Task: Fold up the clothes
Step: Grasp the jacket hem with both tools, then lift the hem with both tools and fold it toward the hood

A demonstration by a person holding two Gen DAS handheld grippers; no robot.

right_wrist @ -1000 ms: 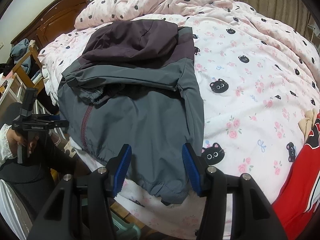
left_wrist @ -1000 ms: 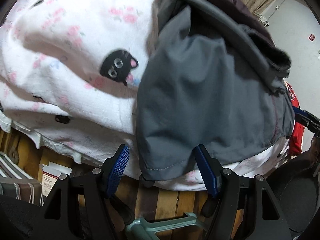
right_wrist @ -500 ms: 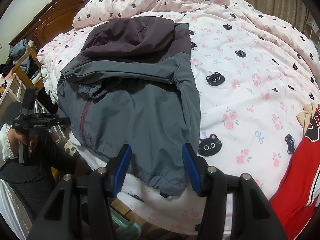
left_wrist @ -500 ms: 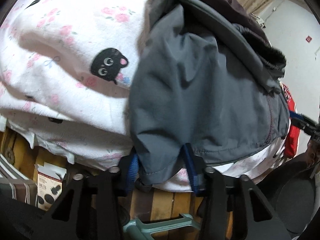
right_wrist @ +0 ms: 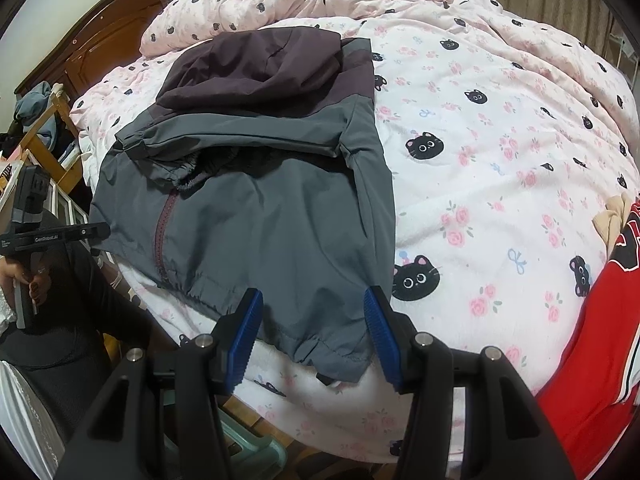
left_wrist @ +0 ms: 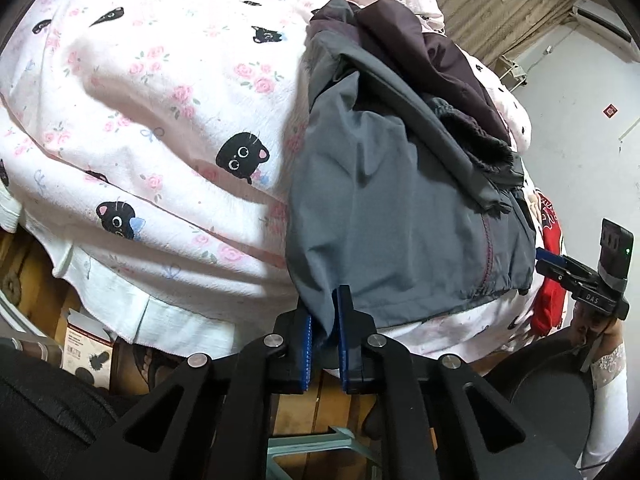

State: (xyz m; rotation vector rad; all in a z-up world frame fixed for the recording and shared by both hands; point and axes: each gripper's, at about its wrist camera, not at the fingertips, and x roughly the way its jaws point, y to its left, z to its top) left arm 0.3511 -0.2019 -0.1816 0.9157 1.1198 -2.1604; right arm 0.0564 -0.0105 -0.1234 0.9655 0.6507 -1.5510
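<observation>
A grey jacket (right_wrist: 260, 208) with a dark purple hood (right_wrist: 260, 68) lies partly folded on the bed, its hem hanging at the near edge. In the left wrist view the jacket (left_wrist: 392, 208) fills the right half, and my left gripper (left_wrist: 323, 320) is shut on its bottom corner, with cloth pinched between the blue pads. My right gripper (right_wrist: 314, 320) stands open, its blue pads on either side of the other hem corner without closing on it. The left gripper also shows at the left edge of the right wrist view, held in a hand.
The bed carries a pink quilt (right_wrist: 500, 140) printed with black cats and roses. A red garment (right_wrist: 600, 320) lies at the right edge. A wooden headboard (right_wrist: 100, 48) stands at the back left. A cardboard box (left_wrist: 86, 344) and wooden floor lie below the bed edge.
My left gripper went from open to shut on the jacket's bottom corner. The right gripper moved slightly closer to the hem and stayed open.
</observation>
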